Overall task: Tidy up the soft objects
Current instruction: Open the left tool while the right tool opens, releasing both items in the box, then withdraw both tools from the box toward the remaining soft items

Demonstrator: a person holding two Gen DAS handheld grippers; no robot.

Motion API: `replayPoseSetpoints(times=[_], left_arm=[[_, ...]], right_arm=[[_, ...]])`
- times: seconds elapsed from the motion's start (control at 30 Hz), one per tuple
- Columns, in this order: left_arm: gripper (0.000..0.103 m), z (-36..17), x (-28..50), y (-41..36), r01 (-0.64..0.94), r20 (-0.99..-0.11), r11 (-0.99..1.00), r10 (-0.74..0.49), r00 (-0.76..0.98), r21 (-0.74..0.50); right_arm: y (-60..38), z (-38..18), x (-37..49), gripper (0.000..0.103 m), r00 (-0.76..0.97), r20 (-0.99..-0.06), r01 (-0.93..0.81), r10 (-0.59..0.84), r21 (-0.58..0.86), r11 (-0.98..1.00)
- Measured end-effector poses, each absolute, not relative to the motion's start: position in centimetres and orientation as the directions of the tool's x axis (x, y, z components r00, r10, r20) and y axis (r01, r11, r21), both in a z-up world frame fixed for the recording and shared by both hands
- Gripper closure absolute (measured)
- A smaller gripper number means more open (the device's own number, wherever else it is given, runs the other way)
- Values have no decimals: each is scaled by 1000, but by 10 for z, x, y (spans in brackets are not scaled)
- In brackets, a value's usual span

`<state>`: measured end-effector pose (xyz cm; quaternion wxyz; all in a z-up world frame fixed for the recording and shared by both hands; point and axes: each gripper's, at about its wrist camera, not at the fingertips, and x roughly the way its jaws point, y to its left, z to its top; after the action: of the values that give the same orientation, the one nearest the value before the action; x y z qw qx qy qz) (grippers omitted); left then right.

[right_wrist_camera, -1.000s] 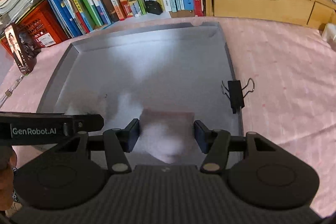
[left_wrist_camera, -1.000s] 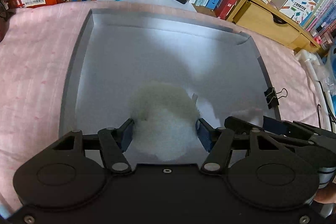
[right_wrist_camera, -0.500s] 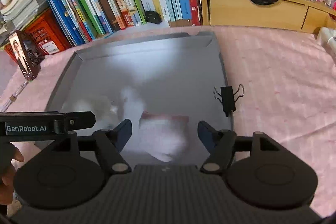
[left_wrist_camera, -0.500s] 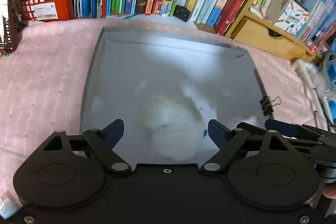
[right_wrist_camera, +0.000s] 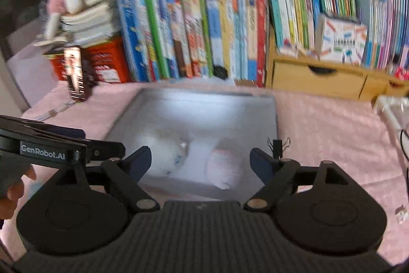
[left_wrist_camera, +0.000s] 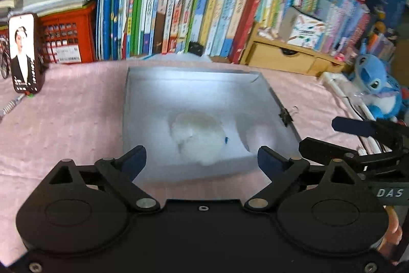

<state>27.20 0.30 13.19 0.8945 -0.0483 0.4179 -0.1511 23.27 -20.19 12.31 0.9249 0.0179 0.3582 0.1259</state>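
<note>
i find both claws, left claw (left_wrist_camera: 202, 157) and right claw (right_wrist_camera: 199, 160), just opening wide and empty; white plush (left_wrist_camera: 198, 140) and pinkish soft object (right_wrist_camera: 225, 168) lie in the grey tray (left_wrist_camera: 179, 86).

— How is the left gripper (left_wrist_camera: 202, 157) sitting?
— It is pointing forward and steeply down, its jaws having just been opening; they are standing wide apart with nothing pressed between the blue pads (left_wrist_camera: 135, 160).
— And the right gripper (right_wrist_camera: 200, 160)?
— It is doing the same: tilting down, jaws having just been opening, pads clear of anything and spread wide.
— Are the two showing up in each other's views?
— Yes. The right one is reaching in at the right edge of the left camera's view, and the left one is lying along the left edge of the right camera's view, with a hand (right_wrist_camera: 14, 192) gripping it from below.
— So they are sitting side by side?
— Side by side, near each other, both aiming the same way.
</note>
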Motion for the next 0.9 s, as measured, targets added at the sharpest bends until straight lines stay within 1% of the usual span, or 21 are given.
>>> replayPoseSetpoints(times=[0.17,0.33,0.5,0.63,0.77,0.9], left_arm=[[8,145,231,15,264,-680,939,-341,649,-219],[6,148,187,32,280,-626,934,-356,693,-221],[5,143,142,51,286,-574,931,-364,733,-226],[4,131,106,60,263,-525,943,-333,783,-206],[4,114,78,64,249,-523,950,-311,793,-188],[4,100,57,70,228,-512,952,-303,804,-205]], right_arm=[[-192,137,189,8,766,-582,-282,273,78,956],[-182,138,143,6,808,-512,-308,292,56,950],[-177,129,106,6,819,-475,-334,322,63,941],[-175,120,81,4,831,-445,-335,333,76,939],[-170,110,58,2,854,-410,-331,321,49,942],[-163,100,38,2,871,-381,-328,310,19,944]])
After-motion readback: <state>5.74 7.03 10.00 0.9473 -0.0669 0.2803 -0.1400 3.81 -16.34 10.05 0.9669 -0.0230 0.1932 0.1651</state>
